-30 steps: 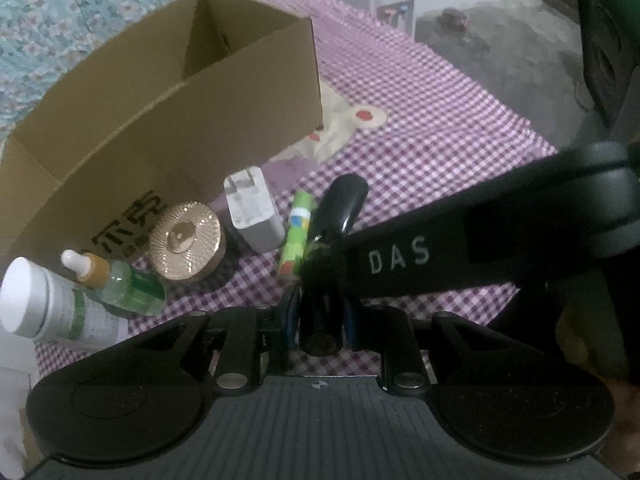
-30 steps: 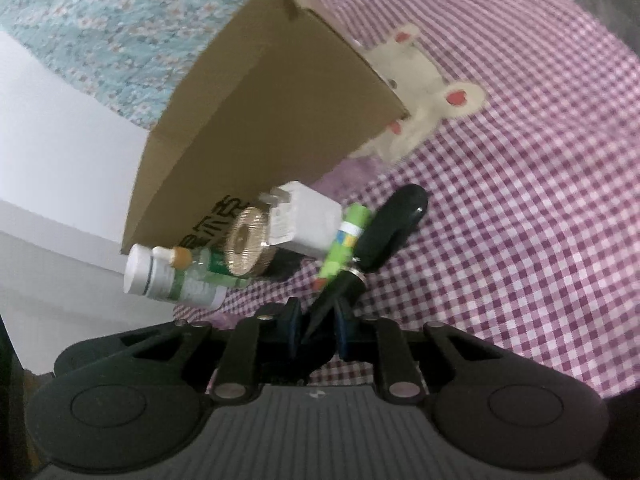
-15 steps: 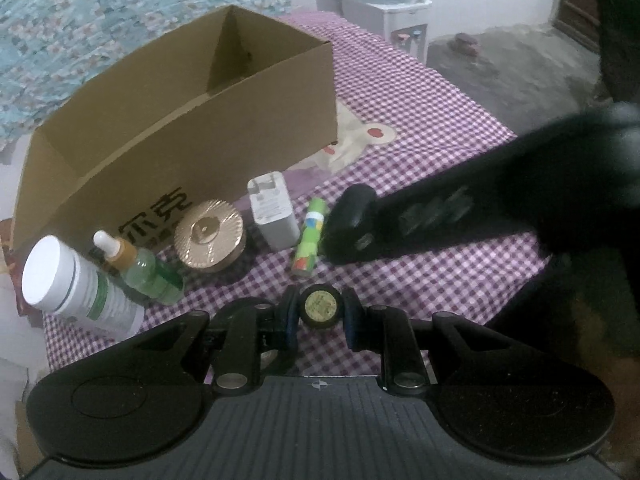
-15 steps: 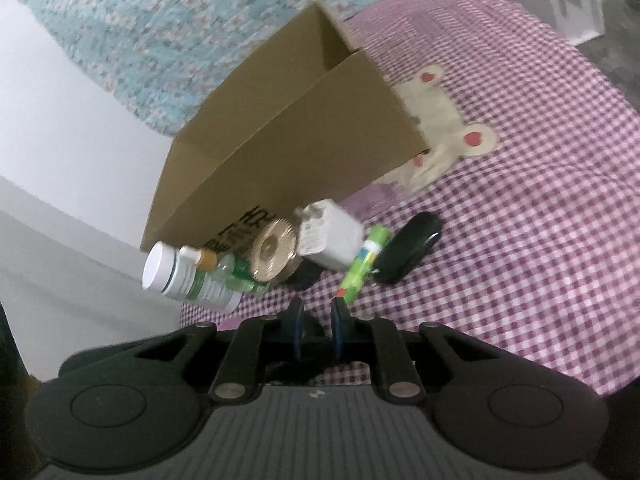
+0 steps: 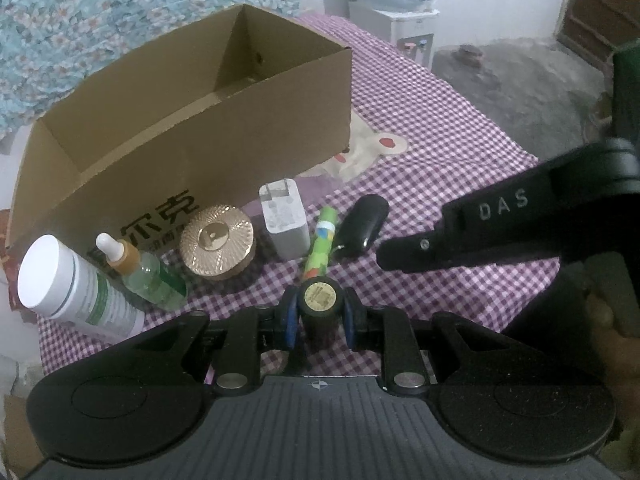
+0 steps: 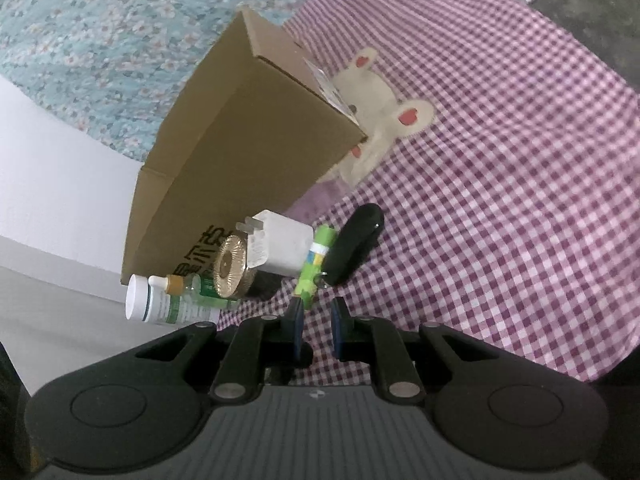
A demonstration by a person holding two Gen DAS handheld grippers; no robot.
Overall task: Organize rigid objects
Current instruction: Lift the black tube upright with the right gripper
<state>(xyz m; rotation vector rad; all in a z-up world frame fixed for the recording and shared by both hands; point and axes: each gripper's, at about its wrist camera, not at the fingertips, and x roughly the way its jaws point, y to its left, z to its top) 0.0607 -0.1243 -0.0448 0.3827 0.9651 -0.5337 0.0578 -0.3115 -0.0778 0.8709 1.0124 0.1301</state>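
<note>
Left gripper [image 5: 318,312] clamped on a dark cylinder with gold end label [image 5: 319,295], held near the row of items. Right gripper [image 6: 316,326] closed, empty. Cardboard box [image 5: 224,128] sits behind them.

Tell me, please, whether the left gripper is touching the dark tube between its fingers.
Touching. The left wrist view shows the left gripper with both blue pads pressed against the sides of the dark tube.
</note>
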